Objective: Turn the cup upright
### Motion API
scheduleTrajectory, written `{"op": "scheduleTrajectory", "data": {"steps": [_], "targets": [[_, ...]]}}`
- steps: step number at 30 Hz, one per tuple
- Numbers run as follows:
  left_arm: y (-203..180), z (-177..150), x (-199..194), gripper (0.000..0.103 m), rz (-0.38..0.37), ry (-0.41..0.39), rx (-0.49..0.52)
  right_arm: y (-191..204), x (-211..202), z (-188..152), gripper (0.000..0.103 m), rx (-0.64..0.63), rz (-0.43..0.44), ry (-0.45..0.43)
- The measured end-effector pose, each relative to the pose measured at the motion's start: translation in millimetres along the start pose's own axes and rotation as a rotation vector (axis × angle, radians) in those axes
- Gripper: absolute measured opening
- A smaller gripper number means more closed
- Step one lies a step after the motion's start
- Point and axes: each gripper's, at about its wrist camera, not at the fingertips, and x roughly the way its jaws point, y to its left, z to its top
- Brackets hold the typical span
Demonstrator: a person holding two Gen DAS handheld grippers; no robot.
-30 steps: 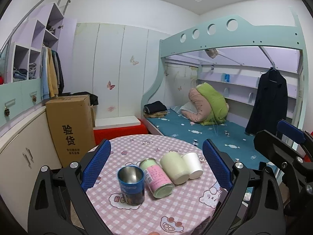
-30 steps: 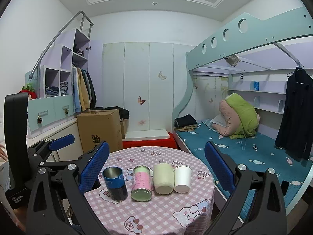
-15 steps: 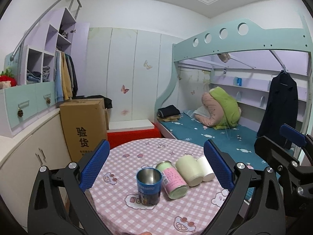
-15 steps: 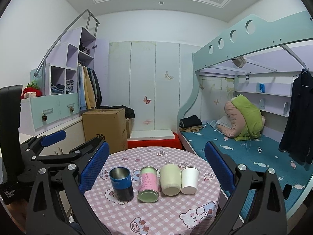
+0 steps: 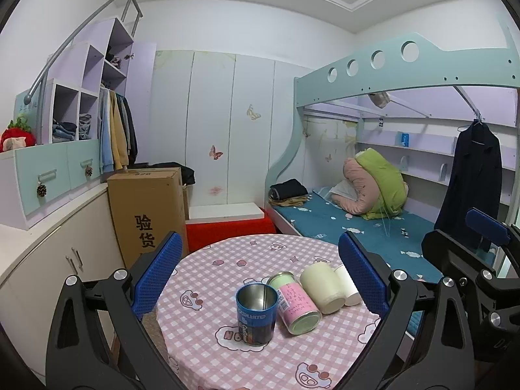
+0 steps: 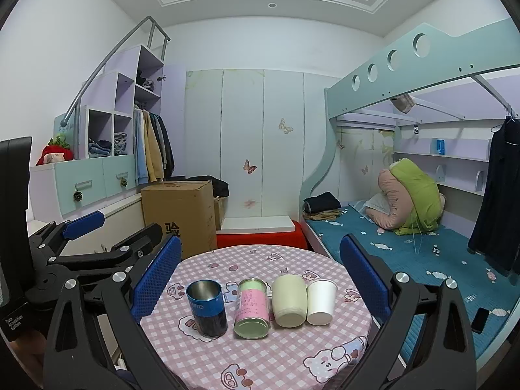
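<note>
Several cups sit in a row on a round table with a pink checked cloth. A blue metal cup stands upright, open end up. A pink-and-green cup, a cream cup and a white paper cup lie on their sides. My left gripper is open and empty, above the table's near left side. My right gripper is open and empty, facing the row. Each gripper shows at the edge of the other's view.
A cardboard box stands on the floor left of the table, by white cabinets. A red step lies behind the table. A bunk bed with a teal mattress is on the right.
Both grippers have drawn back and to the left, so the table and cups look shifted right and a little farther off. The cups have not moved. Both grippers stay open.
</note>
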Motion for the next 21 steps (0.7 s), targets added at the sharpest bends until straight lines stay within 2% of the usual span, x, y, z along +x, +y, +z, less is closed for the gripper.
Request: {"op": "scheduleTrajectory", "data": {"steps": [21], "targets": [[1.2, 0.8, 2.5, 0.097, 0.012, 0.004, 0.001, -2.5, 4.0, 2.1, 0.095, 0.001, 0.013, 0.004]]}}
